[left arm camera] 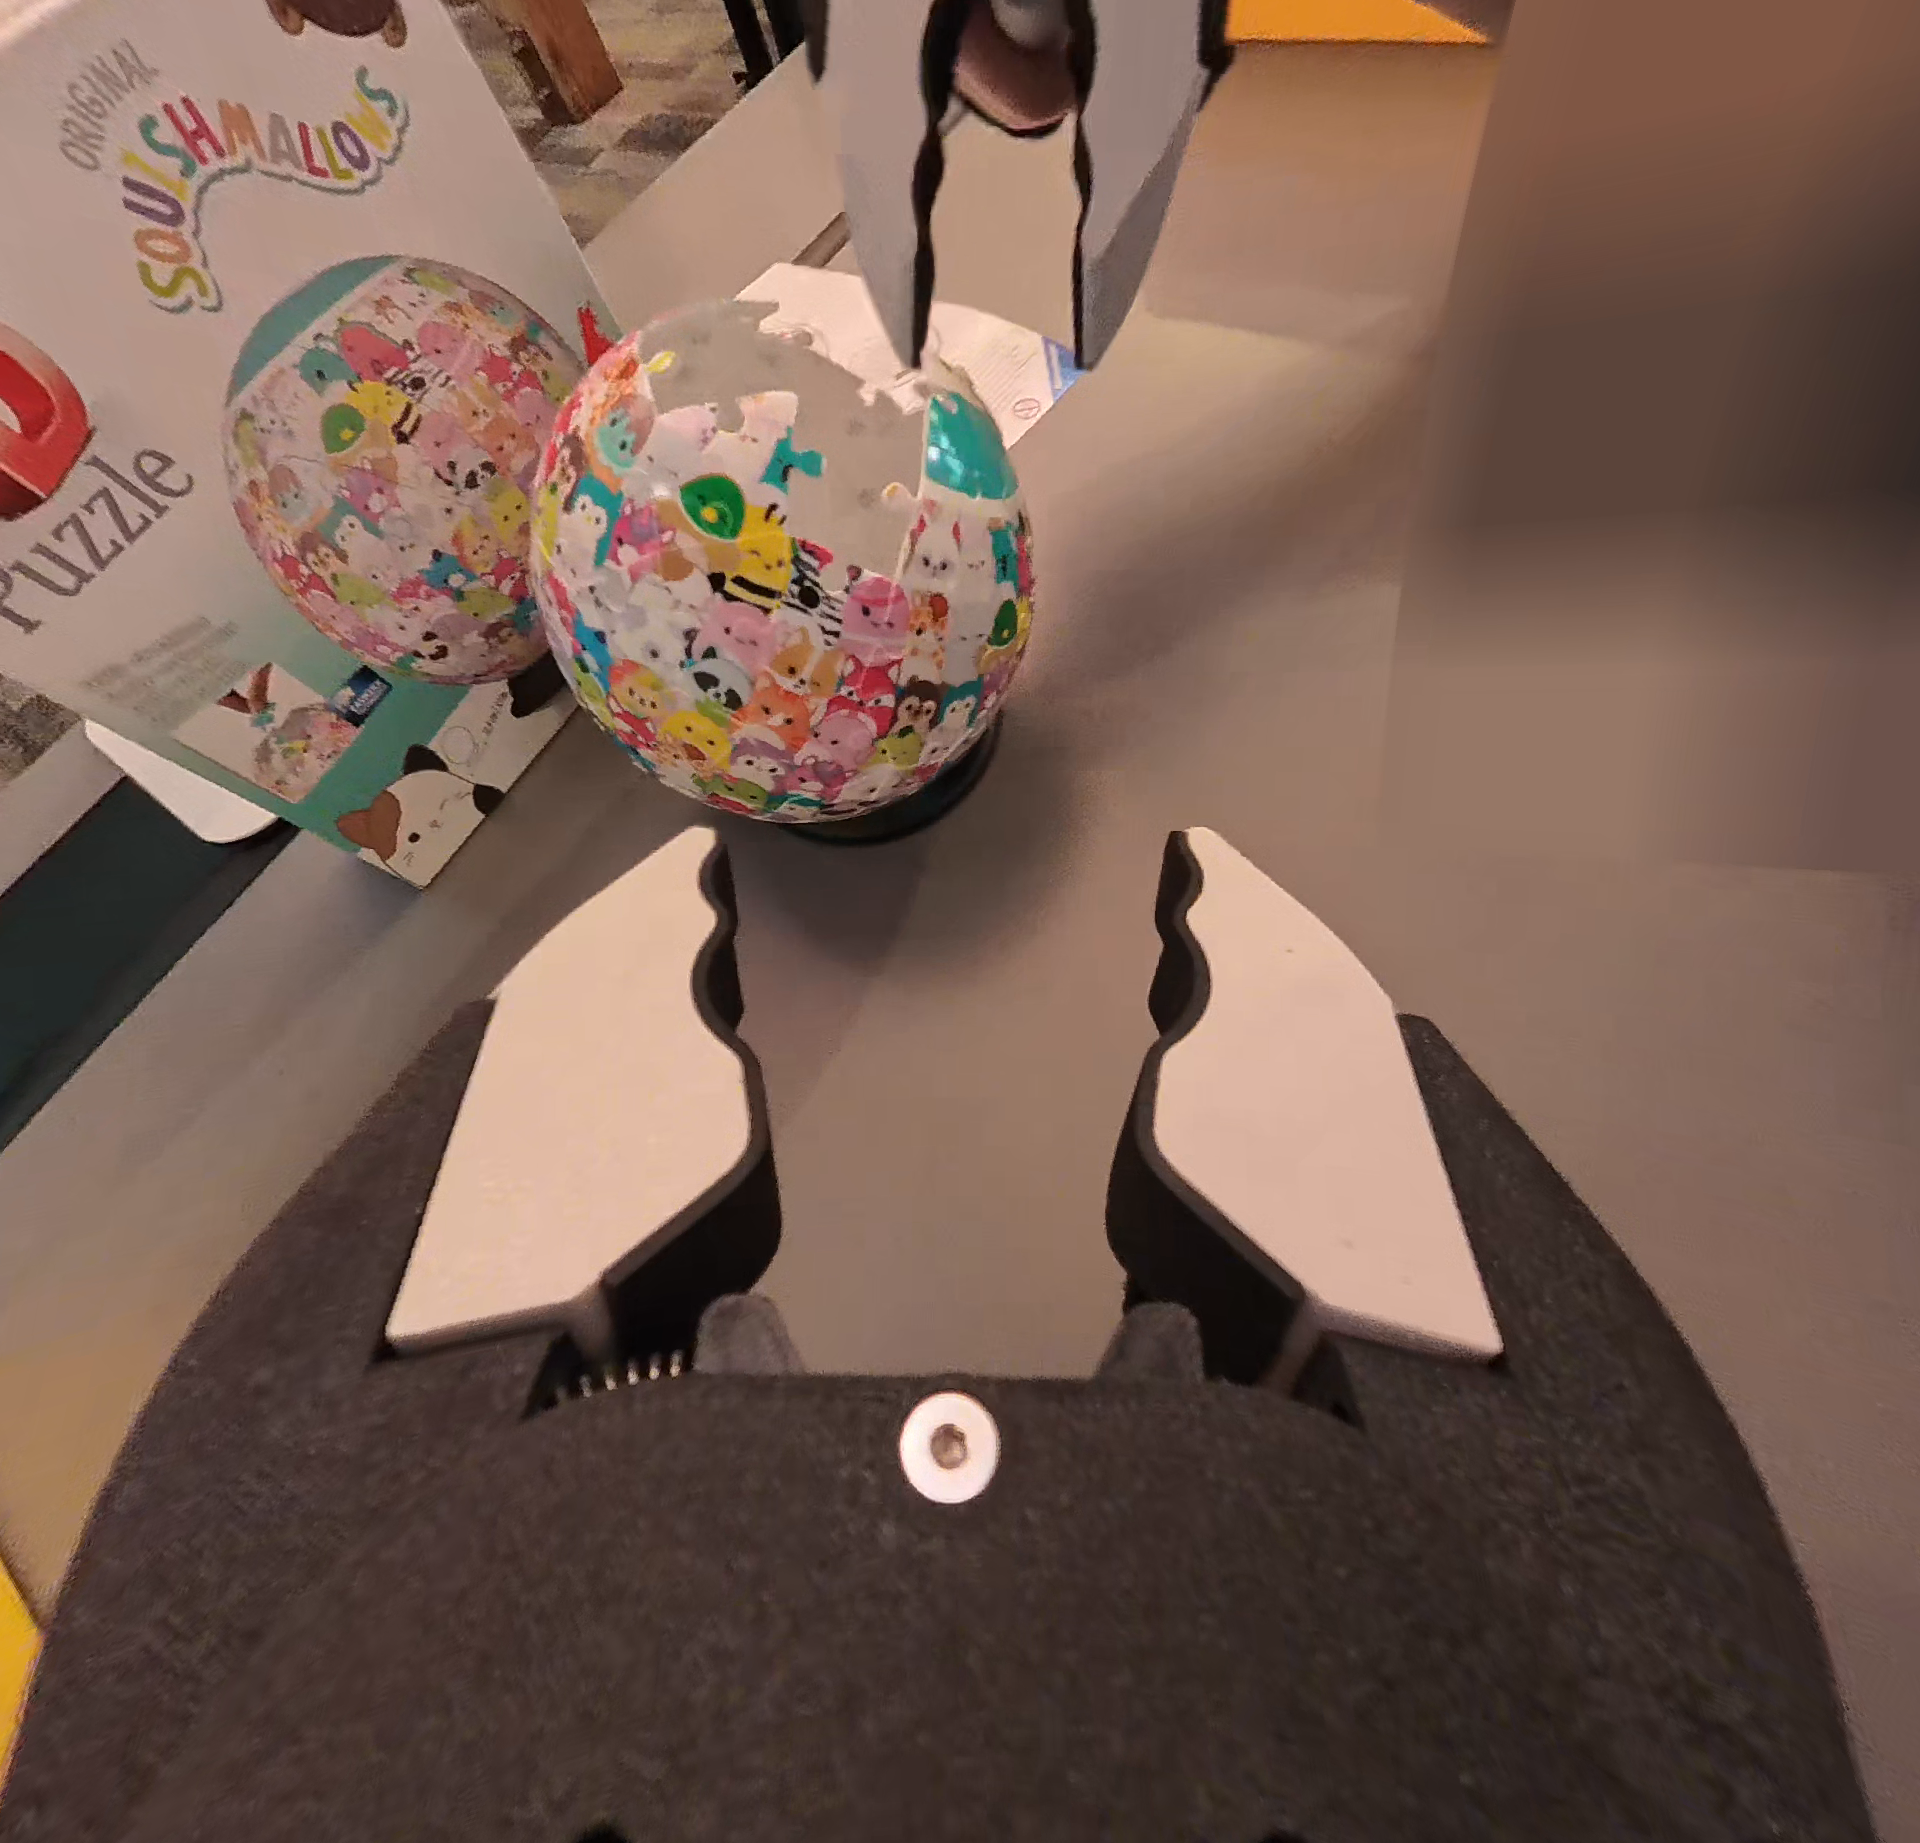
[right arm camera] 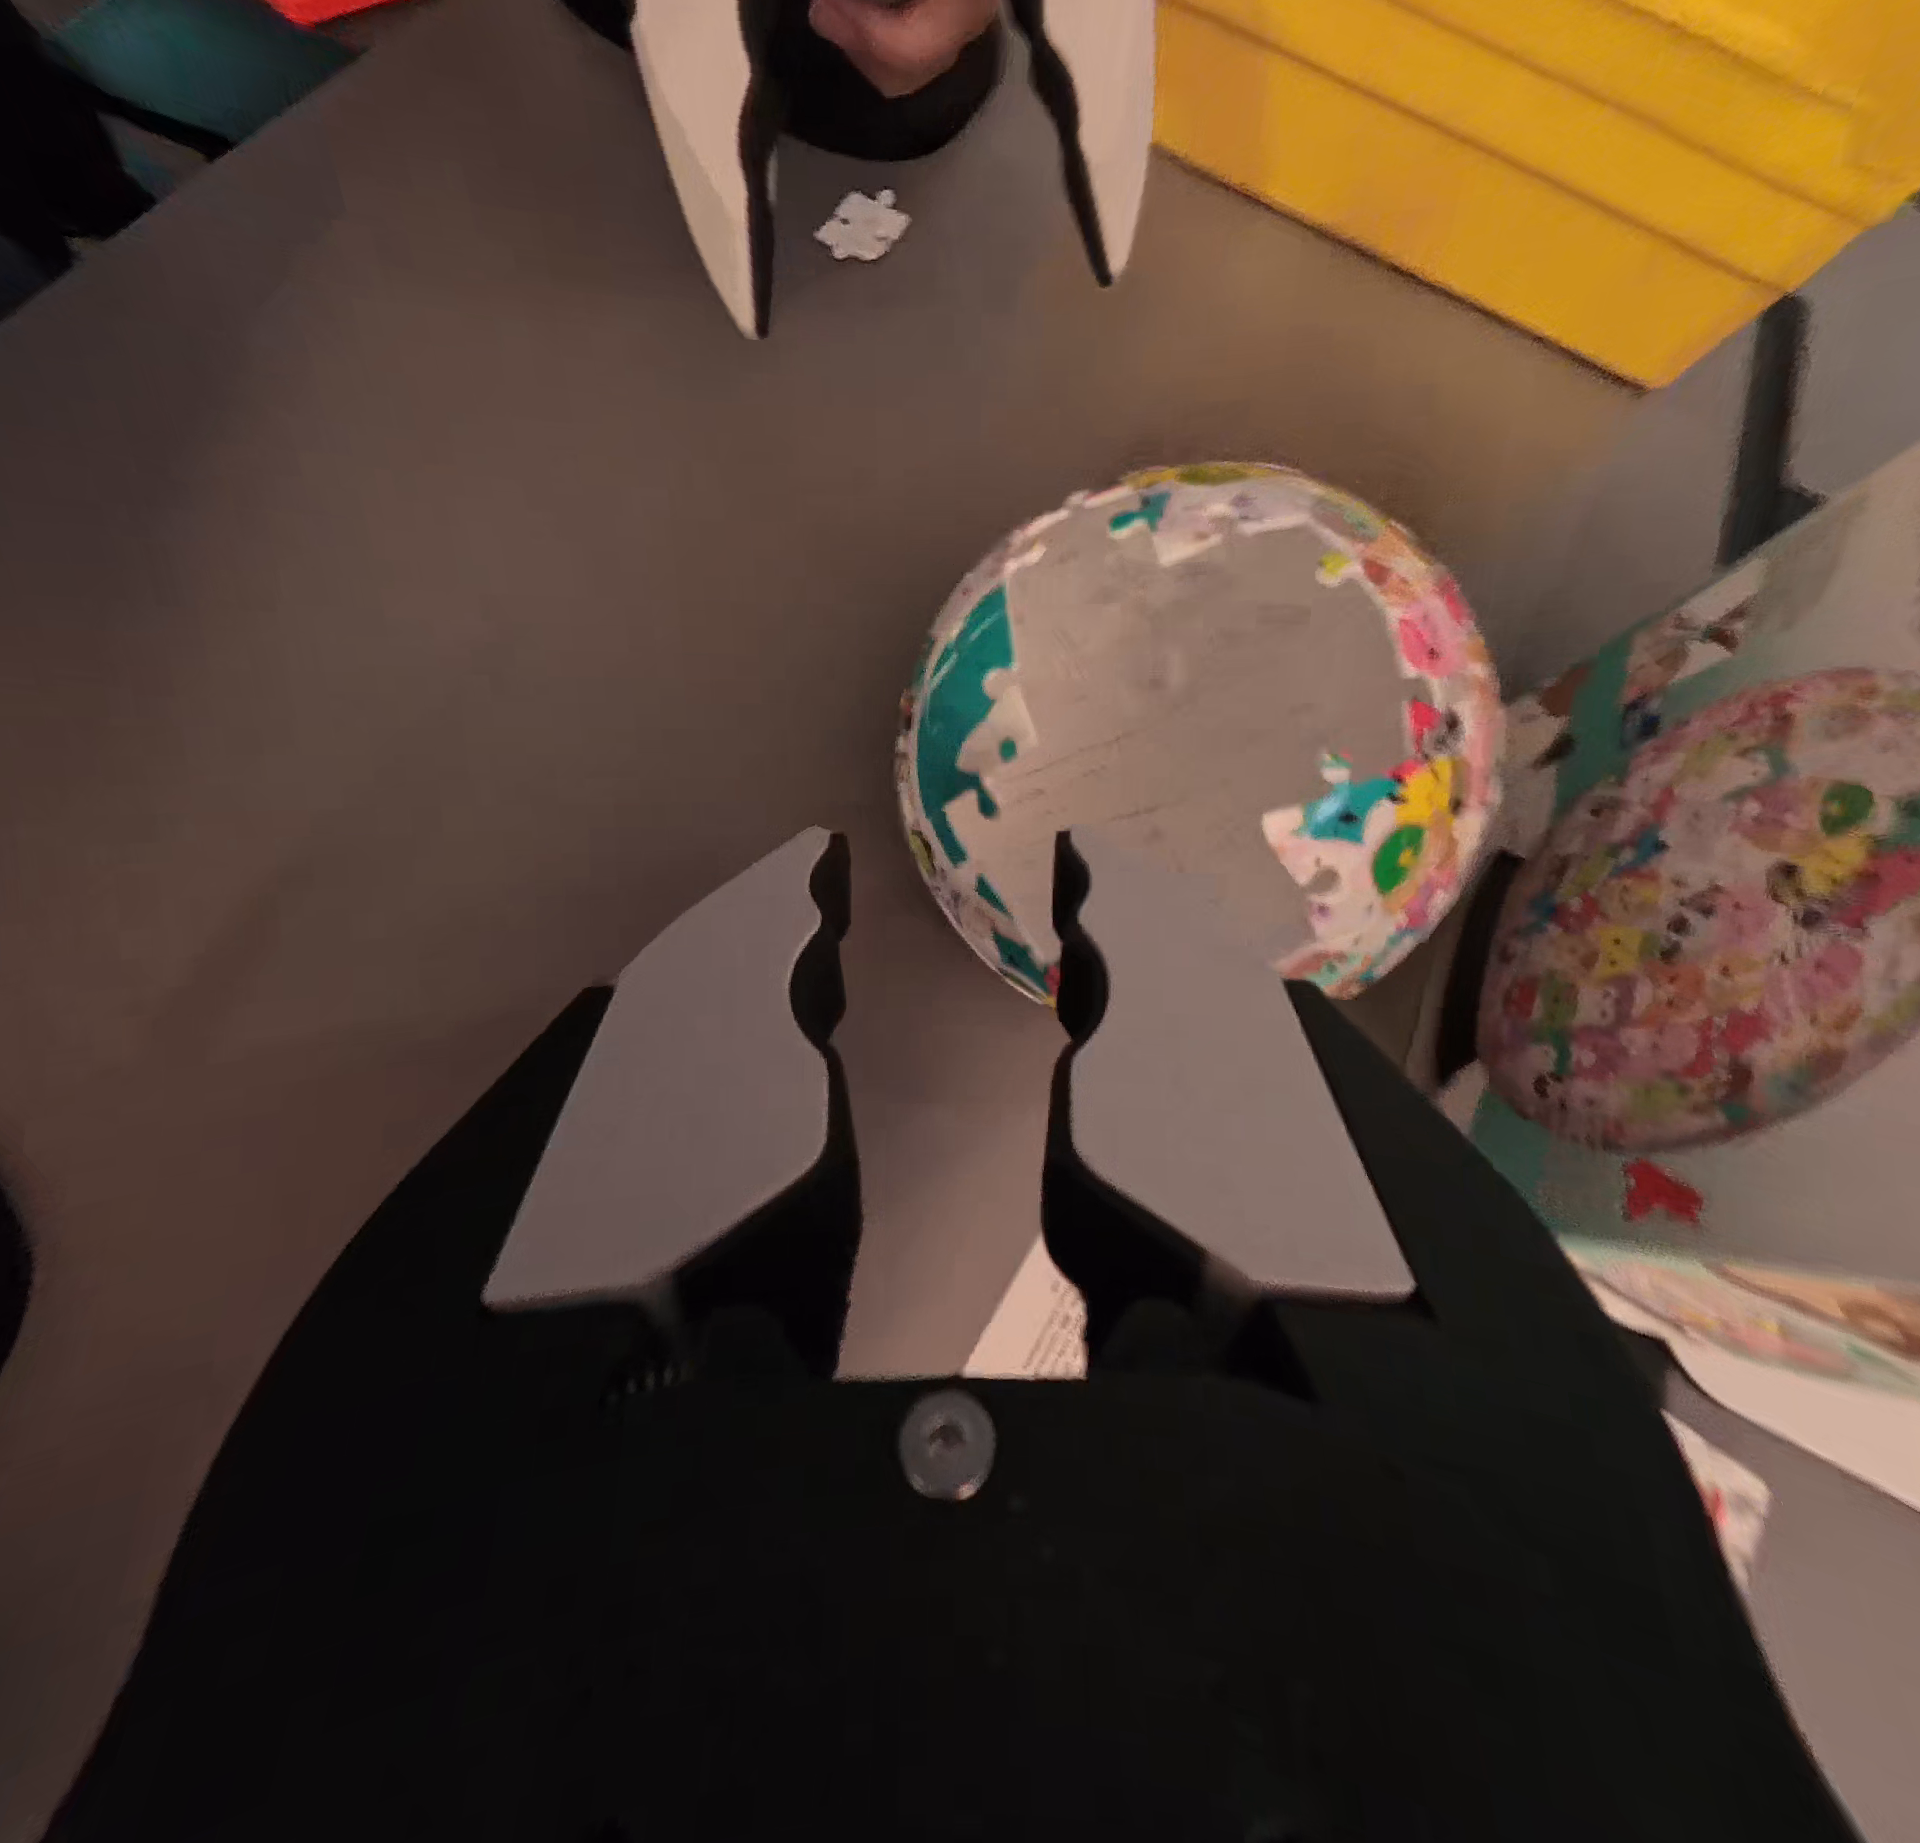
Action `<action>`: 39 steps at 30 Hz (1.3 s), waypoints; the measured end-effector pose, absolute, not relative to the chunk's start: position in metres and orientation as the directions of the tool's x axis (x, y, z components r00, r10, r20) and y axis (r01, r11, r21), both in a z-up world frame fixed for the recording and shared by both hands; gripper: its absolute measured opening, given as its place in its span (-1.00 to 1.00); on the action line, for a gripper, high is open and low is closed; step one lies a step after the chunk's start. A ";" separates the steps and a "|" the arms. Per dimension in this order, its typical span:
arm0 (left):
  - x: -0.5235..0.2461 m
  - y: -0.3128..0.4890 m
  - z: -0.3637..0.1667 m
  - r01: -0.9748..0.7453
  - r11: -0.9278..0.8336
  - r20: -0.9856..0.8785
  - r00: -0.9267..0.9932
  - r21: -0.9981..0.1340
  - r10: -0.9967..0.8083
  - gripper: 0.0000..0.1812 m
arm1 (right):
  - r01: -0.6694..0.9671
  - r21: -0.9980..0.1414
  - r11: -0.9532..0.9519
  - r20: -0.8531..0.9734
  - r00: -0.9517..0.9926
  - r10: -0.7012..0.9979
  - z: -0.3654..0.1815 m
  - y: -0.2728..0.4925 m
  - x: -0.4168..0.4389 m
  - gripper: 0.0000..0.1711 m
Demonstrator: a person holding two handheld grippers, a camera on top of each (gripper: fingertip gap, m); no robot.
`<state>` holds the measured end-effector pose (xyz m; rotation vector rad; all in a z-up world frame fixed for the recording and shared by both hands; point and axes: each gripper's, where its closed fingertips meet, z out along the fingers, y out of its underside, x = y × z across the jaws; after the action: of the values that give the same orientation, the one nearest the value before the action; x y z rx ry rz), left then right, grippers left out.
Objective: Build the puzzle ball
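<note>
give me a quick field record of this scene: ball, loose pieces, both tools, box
ball: colourful cartoon-print puzzle ball, partly built, large gap at top, upright on dark round stand
loose piece: one white jigsaw piece face down on grey table
left tool: open, empty, short of ball
right tool: open, empty, over the ball's rim
box: white and teal puzzle carton beside ball
other: yellow bins at table edge
</note>
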<state>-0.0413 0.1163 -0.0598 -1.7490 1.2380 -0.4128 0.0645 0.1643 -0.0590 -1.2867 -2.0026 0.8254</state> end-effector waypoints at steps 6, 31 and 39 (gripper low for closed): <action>-0.042 0.100 -0.058 -0.602 -0.018 -0.283 0.401 -0.798 -0.871 -0.16 | 0.653 -0.650 0.388 0.073 -0.454 0.888 -0.077 0.156 0.053 -0.58; -0.051 0.081 -0.051 -0.593 0.015 -0.310 0.399 -0.805 -0.863 -0.16 | 0.764 -0.547 0.343 -0.019 -0.421 0.907 -0.089 0.157 0.048 -0.83; -0.050 0.078 -0.050 -0.610 0.034 -0.335 0.388 -0.792 -0.859 -0.16 | 0.756 -0.559 0.340 -0.056 -0.444 0.894 -0.090 0.150 0.051 -0.84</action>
<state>-0.0499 0.0782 -0.0503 -1.6679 1.3131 -0.3183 0.0507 0.1504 -0.0899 -1.4820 -2.3461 0.7640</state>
